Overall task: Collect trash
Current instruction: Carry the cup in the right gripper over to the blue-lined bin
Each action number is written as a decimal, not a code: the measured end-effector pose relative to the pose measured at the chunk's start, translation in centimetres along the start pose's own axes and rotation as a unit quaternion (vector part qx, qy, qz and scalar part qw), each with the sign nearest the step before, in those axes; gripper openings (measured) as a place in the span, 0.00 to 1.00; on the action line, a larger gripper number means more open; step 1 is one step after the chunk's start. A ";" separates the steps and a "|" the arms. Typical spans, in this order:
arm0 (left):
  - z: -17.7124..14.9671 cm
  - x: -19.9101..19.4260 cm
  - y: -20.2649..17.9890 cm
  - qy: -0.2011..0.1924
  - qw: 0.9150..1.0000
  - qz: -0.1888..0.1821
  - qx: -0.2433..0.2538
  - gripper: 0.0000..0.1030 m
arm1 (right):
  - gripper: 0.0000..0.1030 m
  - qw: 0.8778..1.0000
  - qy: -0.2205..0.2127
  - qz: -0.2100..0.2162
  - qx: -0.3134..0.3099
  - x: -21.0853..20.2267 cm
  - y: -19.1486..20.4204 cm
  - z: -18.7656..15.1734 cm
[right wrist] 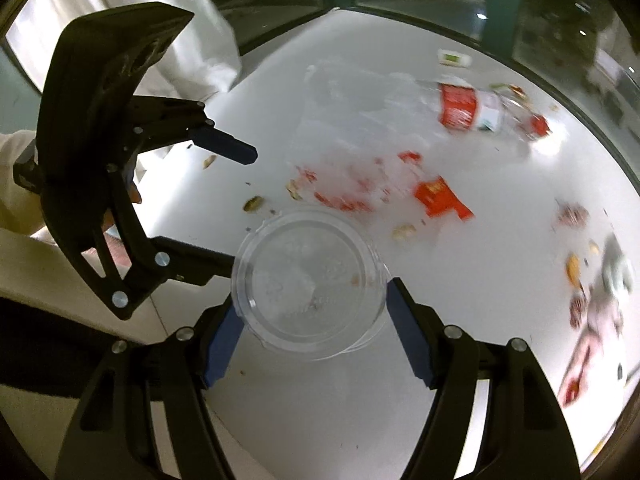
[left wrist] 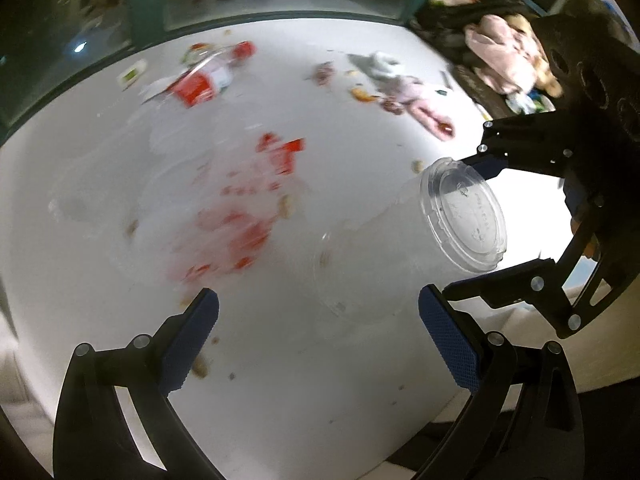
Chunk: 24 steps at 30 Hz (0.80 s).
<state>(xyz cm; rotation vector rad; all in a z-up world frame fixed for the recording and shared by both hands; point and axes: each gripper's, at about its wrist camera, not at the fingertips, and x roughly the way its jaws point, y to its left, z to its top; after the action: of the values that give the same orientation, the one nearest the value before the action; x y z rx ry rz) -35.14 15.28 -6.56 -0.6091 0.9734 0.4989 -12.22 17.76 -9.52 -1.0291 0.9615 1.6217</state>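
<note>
right tool point(right wrist: 312, 324) grips a clear cup point(right wrist: 308, 284) above a littered white desk point(right wrist: 320, 400).
left tool point(left wrist: 318, 340) is open and empty; red wrappers point(right wrist: 440, 200) lie upper right.

Clear glossy plastic cup point(right wrist: 308, 280) between matt black jaws with knurled blue pads point(right wrist: 220, 344).

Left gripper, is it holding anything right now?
No, the left gripper has its jaws wide apart with only bare white table between them.
</note>
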 end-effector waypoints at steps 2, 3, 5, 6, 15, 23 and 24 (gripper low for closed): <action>0.8 0.5 -1.3 0.000 1.000 -0.017 0.017 0.94 | 0.65 1.000 -0.001 -0.007 0.018 -0.6 -0.3 -1.1; 1.2 0.8 -1.9 0.003 0.999 -0.025 0.027 0.94 | 0.65 1.000 -0.001 -0.013 0.027 -1.1 -0.7 -1.8; 1.9 1.6 -3.3 0.008 0.998 -0.035 0.048 0.94 | 0.65 0.999 -0.004 -0.021 0.049 -1.7 -1.2 -2.9; 2.3 2.0 -4.1 0.012 0.997 -0.040 0.060 0.94 | 0.65 0.998 -0.006 -0.027 0.063 -2.1 -1.4 -3.6; 4.6 4.4 -9.5 0.031 0.987 -0.083 0.130 0.94 | 0.65 0.986 -0.019 -0.064 0.151 -5.2 -3.4 -9.2; 6.5 6.1 -14.0 0.048 0.977 -0.104 0.178 0.94 | 0.65 0.975 -0.030 -0.082 0.203 -7.6 -4.4 -12.9; 6.7 6.2 -14.5 0.050 0.976 -0.105 0.182 0.94 | 0.65 0.974 -0.032 -0.084 0.209 -7.9 -4.6 -13.3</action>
<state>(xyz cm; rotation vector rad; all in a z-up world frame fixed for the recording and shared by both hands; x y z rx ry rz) -18.87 10.01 -5.53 -0.4013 1.0496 0.0959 -3.82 4.14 -7.16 -0.7405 1.0835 1.2347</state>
